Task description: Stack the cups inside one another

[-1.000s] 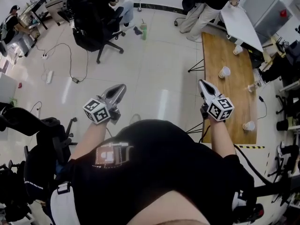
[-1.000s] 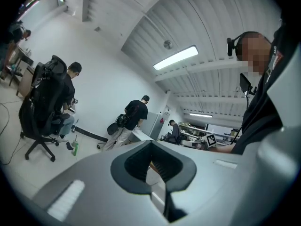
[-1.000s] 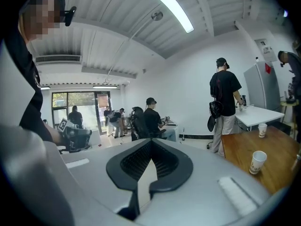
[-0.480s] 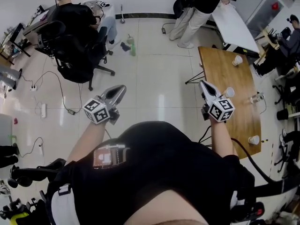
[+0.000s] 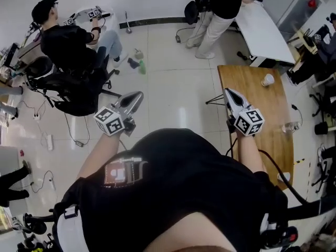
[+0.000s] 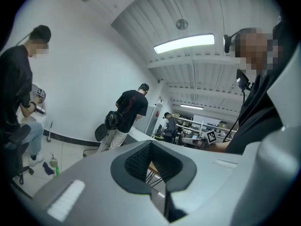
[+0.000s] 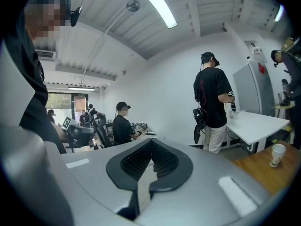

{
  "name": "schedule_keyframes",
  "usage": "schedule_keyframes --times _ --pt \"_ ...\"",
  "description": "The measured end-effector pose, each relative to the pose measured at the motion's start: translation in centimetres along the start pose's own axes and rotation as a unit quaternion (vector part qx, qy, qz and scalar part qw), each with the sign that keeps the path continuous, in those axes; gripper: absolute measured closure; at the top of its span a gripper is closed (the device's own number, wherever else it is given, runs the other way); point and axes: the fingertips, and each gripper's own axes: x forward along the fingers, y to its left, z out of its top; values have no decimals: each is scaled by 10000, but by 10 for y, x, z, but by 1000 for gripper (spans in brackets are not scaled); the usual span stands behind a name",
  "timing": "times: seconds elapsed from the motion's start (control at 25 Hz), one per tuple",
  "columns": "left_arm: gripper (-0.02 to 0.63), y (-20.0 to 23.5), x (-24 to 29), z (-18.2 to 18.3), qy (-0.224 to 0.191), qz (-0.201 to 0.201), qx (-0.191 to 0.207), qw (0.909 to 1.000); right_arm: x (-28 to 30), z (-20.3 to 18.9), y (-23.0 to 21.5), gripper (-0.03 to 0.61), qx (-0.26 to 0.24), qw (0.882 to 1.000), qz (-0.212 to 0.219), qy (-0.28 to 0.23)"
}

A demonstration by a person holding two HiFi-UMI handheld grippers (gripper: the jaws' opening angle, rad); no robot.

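Ceiling strip lights point(image 6: 183, 43) flood the room evenly bright, leaving a pale glare streak on the tiled floor point(image 5: 181, 114) below me. Both my gripper views bend hard and go black at the corners; distant figures point(image 6: 129, 117) look soft, perhaps from motion.

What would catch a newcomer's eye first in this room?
Two grey grippers bearing black-and-white marker cubes, held out by a person in black: the left gripper over the tiled floor, the right gripper by the left edge of the wooden table, both shut and empty. A white paper cup stands on that table.
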Motion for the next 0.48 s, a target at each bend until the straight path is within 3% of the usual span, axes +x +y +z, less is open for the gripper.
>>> schedule_keyframes --times 0.12,0.24,0.36,0.48 --pt "612 17 49 5 206 -323 -26 9993 8 3 -26 563 -11 9997 -243 2" --pt "612 32 115 -1 526 -944 -122 9941 1 -3 -53 563 103 9965 -835 25" --pt "612 37 185 -8 848 -1722 -171 9813 -14 -11 -81 563 236 9877 -1544 16" --pt "612 29 253 -18 1197 -2514 -233 9602 -38 -10 -108 563 356 9722 -2313 -45"
